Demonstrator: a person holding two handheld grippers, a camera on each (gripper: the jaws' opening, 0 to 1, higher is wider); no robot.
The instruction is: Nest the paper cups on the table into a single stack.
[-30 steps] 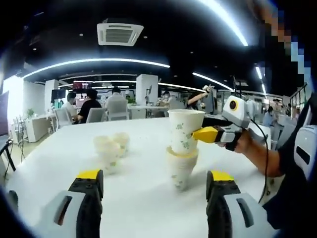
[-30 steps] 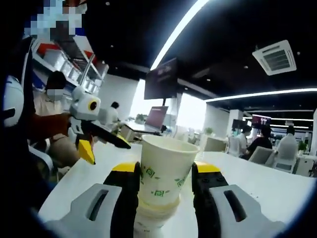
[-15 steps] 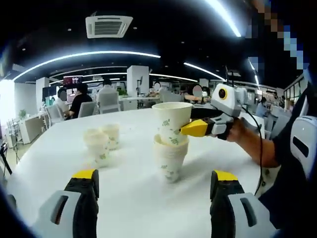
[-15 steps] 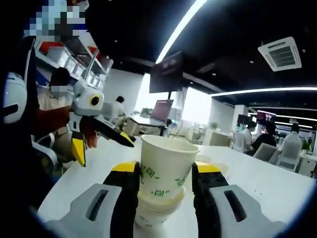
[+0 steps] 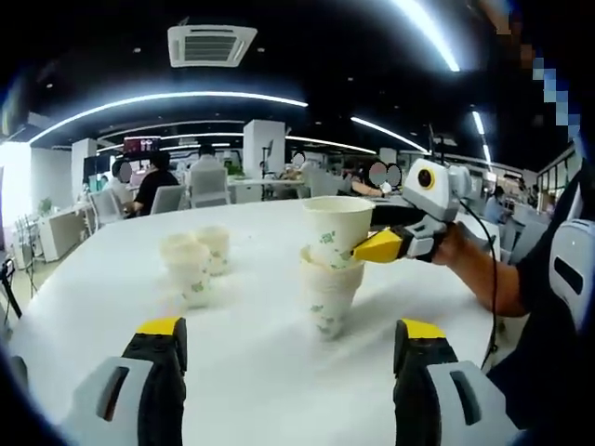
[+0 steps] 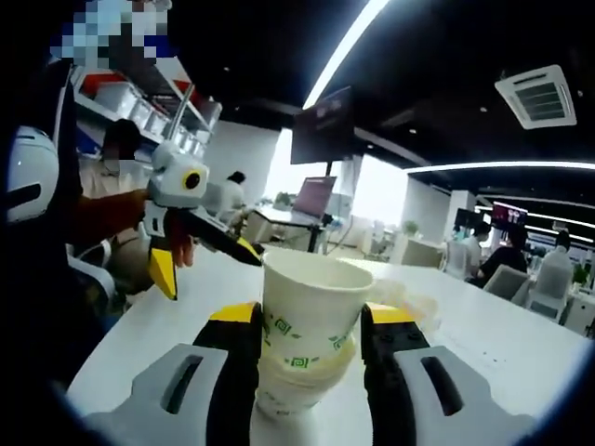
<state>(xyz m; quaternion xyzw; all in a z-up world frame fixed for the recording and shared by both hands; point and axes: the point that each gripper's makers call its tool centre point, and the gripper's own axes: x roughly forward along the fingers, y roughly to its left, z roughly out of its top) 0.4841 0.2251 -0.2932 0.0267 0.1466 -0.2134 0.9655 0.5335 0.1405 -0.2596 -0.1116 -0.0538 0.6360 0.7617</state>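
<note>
The right gripper, fingers clamped on the white green-printed paper cup, should press it straight down into the stack (left gripper fingers apart).

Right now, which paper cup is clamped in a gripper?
The top cup of the stack, clamped by the right gripper; the two cups farther left stand free.

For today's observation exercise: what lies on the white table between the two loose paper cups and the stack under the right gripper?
In the left gripper view, only bare white table separates the loose green-printed paper cups from the cup stack.
</note>
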